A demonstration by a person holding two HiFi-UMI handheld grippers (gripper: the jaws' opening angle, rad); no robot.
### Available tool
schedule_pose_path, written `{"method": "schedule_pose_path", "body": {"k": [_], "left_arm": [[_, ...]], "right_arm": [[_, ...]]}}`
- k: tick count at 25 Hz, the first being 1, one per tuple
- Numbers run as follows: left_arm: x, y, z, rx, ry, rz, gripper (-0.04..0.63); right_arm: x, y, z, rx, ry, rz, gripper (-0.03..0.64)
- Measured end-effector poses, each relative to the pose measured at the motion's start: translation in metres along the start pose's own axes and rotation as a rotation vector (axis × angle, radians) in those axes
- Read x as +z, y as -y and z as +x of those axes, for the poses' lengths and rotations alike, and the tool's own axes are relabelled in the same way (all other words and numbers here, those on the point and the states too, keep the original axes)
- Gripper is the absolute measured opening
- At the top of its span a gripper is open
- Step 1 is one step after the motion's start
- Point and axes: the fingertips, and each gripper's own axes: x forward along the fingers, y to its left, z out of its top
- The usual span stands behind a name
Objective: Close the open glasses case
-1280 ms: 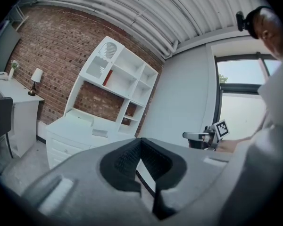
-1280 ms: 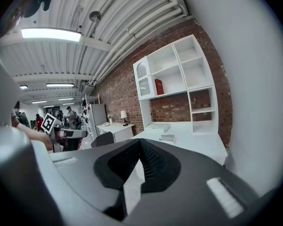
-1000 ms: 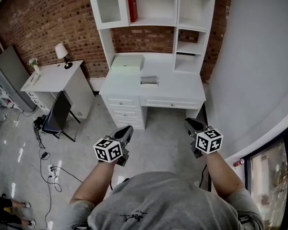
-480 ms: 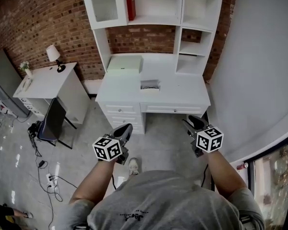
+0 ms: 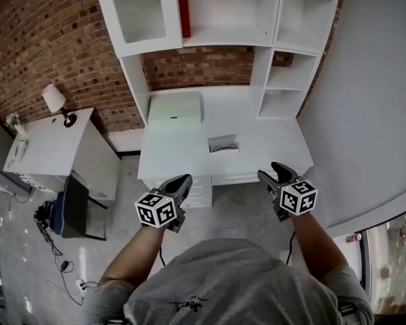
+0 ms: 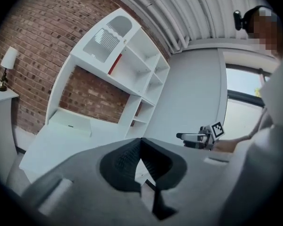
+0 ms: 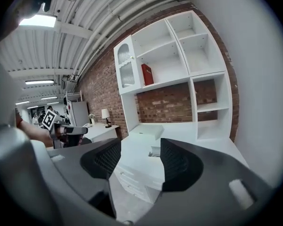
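Two grippers held in air short of white surface (image 5: 271, 147), both well apart from glasses case (image 5: 222, 144). Case lies mid-surface, just in front of pale green box (image 5: 176, 108); seems open, too small to be sure. Fingers of left gripper (image 6: 141, 142) together, empty. Fingers of right gripper (image 7: 140, 160) wide apart, nothing between. If lid up: close in slowly, steady base with one gripper, press lid down near its free edge with other, avoid sliding case along surface.

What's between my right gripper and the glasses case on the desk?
Only bare white desk lies between the right gripper and the glasses case; the head view shows it.
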Motion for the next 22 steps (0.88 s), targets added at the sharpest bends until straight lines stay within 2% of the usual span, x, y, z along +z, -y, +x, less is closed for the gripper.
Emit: {"method": "schedule_pose_path", "body": {"k": [4, 10, 16, 22], "left_arm": [[0.03, -0.048, 0.016, -0.029, -0.011, -0.01, -0.003], [0.048, -0.1, 0.04, -0.043, -0.027, -0.036, -0.003], [0.054, -0.13, 0.065, -0.026, -0.035, -0.048, -0.003], [0.061, -0.143, 0.092, 0.025, -0.043, -0.051, -0.003]], "right_arm": [[0.022, 0.003, 0.049, -0.028, -0.008, 0.013, 0.273], [0.036, 0.016, 0.103, -0.054, -0.03, 0.025, 0.285], [0.041, 0.04, 0.143, -0.041, -0.054, 0.023, 0.291], [0.049, 0.073, 0.174, 0.011, -0.07, 0.029, 0.293]]}}
